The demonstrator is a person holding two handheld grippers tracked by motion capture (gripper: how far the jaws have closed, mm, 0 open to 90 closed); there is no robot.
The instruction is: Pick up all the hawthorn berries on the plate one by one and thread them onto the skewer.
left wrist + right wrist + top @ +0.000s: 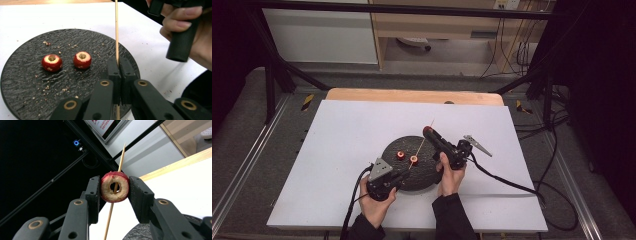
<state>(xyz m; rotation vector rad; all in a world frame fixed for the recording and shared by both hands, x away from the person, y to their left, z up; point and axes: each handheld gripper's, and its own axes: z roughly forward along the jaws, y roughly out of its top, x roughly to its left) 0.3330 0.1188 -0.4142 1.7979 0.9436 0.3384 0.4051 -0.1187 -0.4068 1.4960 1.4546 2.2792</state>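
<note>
While the skewer (116,30) is clamped by the left gripper (121,75), a cored fruit (114,186) threaded on it is gripped by the right gripper (113,190).

At the centre of the frame the right gripper (115,188) clamps a cored red fruit (115,187), its two black fingers (94,195) pressing it from either side. A thin wooden skewer (121,157) runs through the fruit's hole, slanting from the bottom centre to the upper middle. The white worktop (185,187) fills the right side; a dark plate's rim (140,232) shows at lower right.
</note>
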